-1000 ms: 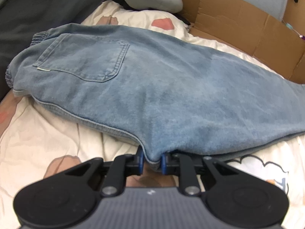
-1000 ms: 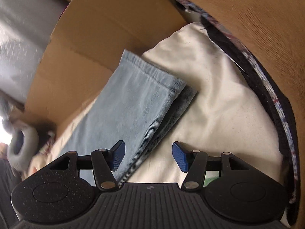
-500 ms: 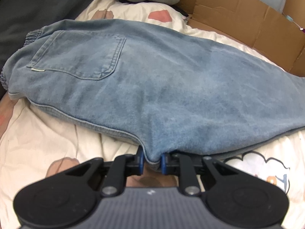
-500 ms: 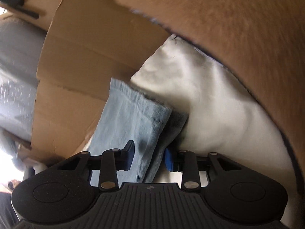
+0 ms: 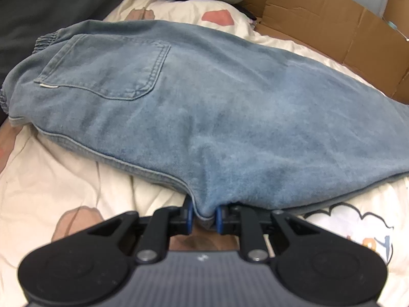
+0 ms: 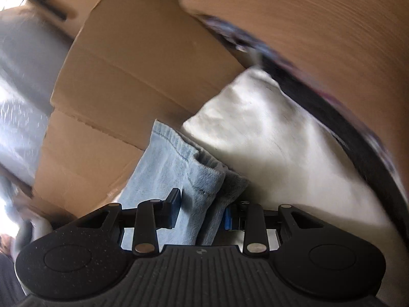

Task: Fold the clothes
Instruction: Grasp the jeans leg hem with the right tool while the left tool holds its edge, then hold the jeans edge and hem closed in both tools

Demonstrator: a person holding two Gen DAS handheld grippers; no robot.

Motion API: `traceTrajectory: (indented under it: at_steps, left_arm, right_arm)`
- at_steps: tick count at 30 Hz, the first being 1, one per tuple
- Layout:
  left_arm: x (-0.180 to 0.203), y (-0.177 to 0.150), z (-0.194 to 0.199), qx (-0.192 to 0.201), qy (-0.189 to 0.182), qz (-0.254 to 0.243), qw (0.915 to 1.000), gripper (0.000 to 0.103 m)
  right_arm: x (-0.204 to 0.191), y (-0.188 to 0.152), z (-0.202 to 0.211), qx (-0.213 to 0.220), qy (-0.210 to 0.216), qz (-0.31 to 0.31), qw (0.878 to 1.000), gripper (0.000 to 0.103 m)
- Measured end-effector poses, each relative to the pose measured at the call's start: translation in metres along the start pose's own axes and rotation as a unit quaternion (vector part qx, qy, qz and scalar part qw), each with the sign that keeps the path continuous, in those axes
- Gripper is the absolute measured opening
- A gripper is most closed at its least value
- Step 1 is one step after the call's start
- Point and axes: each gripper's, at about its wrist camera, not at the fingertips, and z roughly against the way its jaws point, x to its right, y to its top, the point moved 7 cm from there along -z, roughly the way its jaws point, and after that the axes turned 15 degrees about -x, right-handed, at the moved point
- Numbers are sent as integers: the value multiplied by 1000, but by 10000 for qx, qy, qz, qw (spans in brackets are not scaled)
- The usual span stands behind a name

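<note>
Jeans (image 5: pixel 230 117): faded mid-blue denim, paler stitching, beyond the left gripper (image 5: pixel 204 216) with its blue pads (image 5: pixel 189 215). Bedsheet (image 5: pixel 64 176): cream with brown and pink patches, beneath. Cardboard (image 5: pixel 319 23): plain brown, far right.

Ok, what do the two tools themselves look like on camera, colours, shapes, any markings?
Both match. The left tool has a black ribbed body with a small white logo, two round black housings, black linkage bars on silver pivot pins, and blue pads. The right tool is the same, its housings lightly speckled. No cables or sleeves show.
</note>
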Motion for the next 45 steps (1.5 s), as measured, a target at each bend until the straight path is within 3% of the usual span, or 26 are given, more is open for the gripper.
traceTrajectory:
  at_steps: [2,7,12,18,22,31,36,41,45]
  left_arm:
    - [0,0,0,2,-16,-23,10000,18]
    - [-3,0,1,-38,-104,151,9998,18]
    - [-5,-2,1,-93,-194,383,9990,18]
    - [-9,3,3,-171,-367,645,9971,14]
    - [-10,3,6,-248,-433,739,9960,14]
    - [-11,19,10,-701,-515,-3,9962,13]
    - [-14,16,23,-506,-650,109,9965,12]
    - [-15,13,47,-314,-618,241,9973,12]
    - [-18,17,64,-320,-597,347,9971,11]
  right_arm:
    - [-6,4,-1,-28,-110,231,9997,38]
    - [-19,10,-2,-176,-300,684,9971,25]
    - [-21,14,-10,-479,-544,598,9956,10]
    - [-29,28,-5,-722,-611,546,9940,8]
    - [-25,17,2,-802,-705,662,9921,7]
    - [-25,16,7,-1206,-842,851,9855,7]
    - [-27,18,18,-1236,-696,682,9875,7]
    - [-42,21,30,-1227,-633,900,9863,6]
    - [-39,20,46,-1213,-558,605,9892,5]
